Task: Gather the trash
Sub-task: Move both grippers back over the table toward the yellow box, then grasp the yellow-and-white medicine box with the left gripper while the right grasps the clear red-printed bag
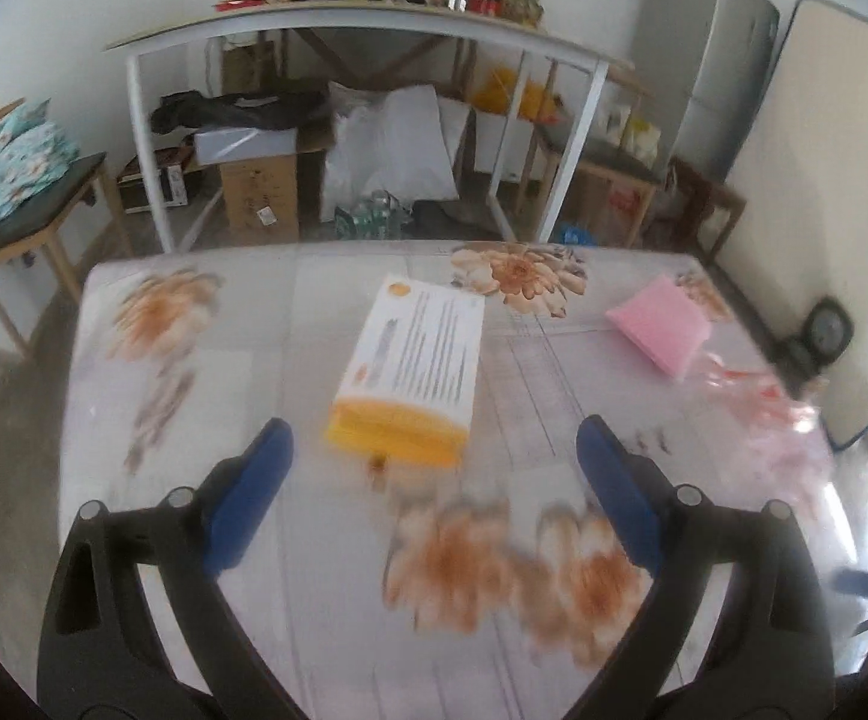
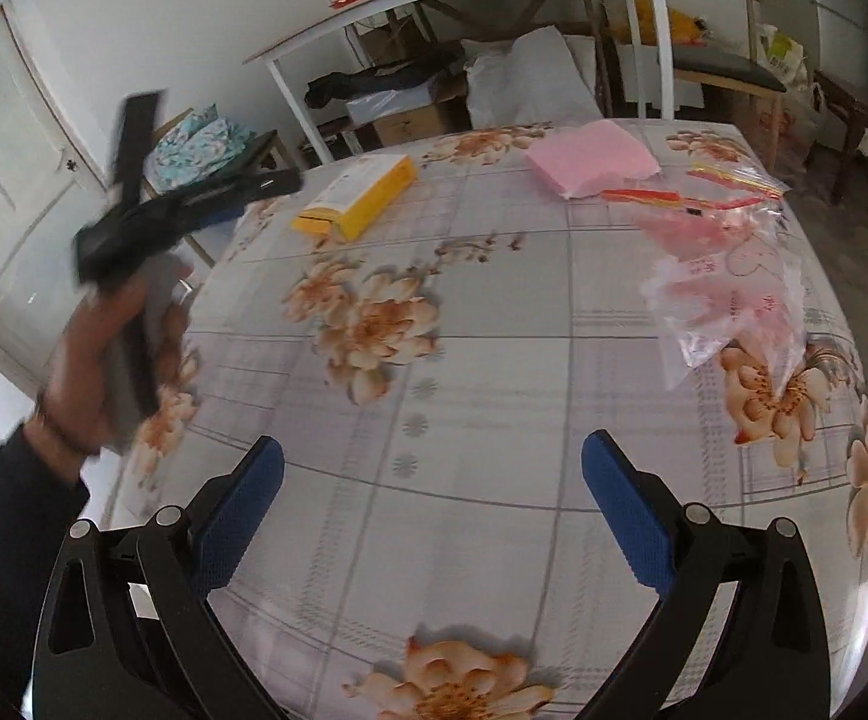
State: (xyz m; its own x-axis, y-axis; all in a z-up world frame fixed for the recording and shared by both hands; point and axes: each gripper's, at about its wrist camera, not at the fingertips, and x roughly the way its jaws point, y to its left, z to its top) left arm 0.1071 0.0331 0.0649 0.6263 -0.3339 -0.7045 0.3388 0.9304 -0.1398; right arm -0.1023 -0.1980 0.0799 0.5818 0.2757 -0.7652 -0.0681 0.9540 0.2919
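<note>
The main hazard at this stage is a poor approach to flat, light items. The yellow-and-white box [image 1: 411, 360] lies flat on the floral tabletop [image 1: 290, 312], so jaws descending at a slant are likely to push it along the smooth cloth rather than straddle it. The crumpled clear plastic bag [image 2: 728, 294] is thin and slack; a pinch may catch only a fold and let the rest drag, or may sweep the red and yellow strips [image 2: 674, 198] beside it off the edge. The left-wrist view is blurred, so alignment judged from it is unreliable. The left gripper [image 1: 434, 450] has its jaws wide apart with nothing between them; the box lies just ahead of the gap, nearer the left blue pad [image 1: 248, 504], with its yellow end closest. The right gripper [image 2: 434, 468] likewise stands with jaws apart and empty, over bare cloth. From it the plastic bag lies ahead and to the right, the pink foam sheet [image 2: 590, 165] further back, and the box far ahead on the left, all well apart from the jaws.
</note>
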